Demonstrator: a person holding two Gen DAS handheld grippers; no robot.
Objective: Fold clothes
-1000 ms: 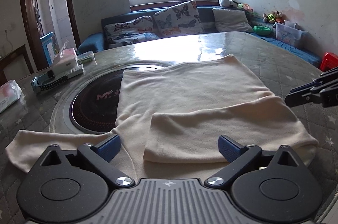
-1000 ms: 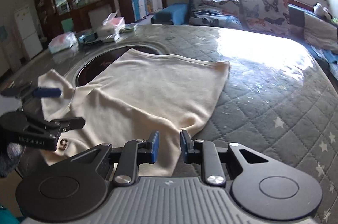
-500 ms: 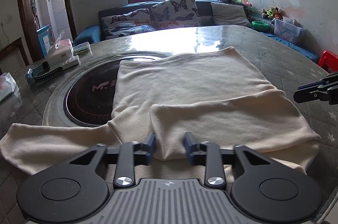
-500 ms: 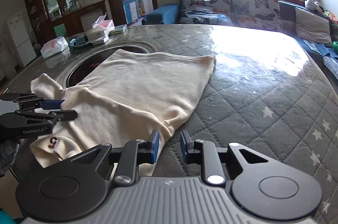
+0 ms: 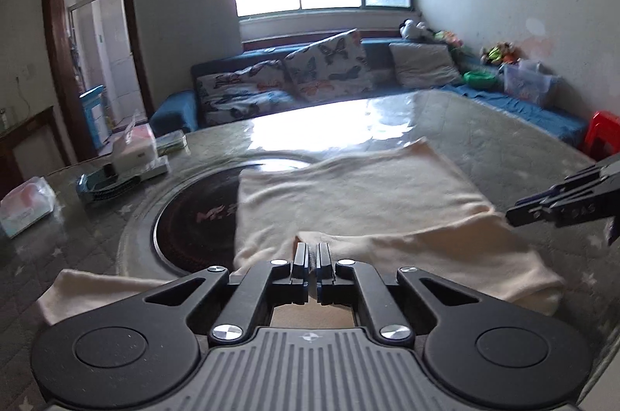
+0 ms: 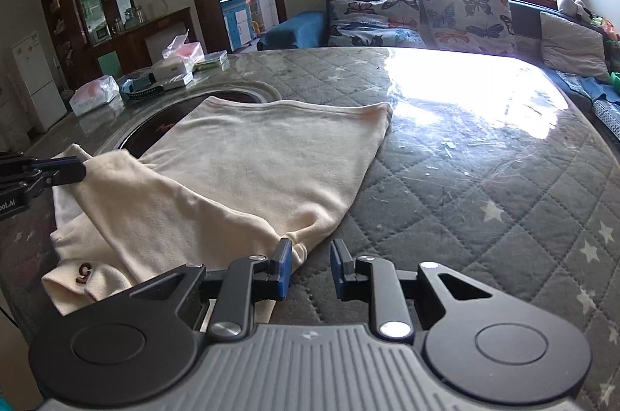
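Note:
A cream long-sleeved shirt (image 5: 360, 202) lies flat on the quilted table; one sleeve is folded across its body, the other sleeve (image 5: 97, 289) trails off to the left. My left gripper (image 5: 312, 258) is shut on the end of the folded sleeve and holds it slightly raised. It also shows in the right wrist view (image 6: 58, 171) with cloth between its jaws. My right gripper (image 6: 309, 265) is open and empty, its left fingertip beside the shirt's (image 6: 263, 159) near corner. It shows at the right edge of the left wrist view (image 5: 542, 207).
A round black hob (image 5: 193, 217) is set into the table (image 6: 484, 178), partly under the shirt. Tissue boxes and a blue tray (image 5: 112, 178) stand at the far left. A sofa with butterfly cushions (image 5: 310, 74) lies beyond the table.
My left gripper closed from wide open onto the folded sleeve's end and lifted it a little. My right gripper stayed open beside the shirt's corner.

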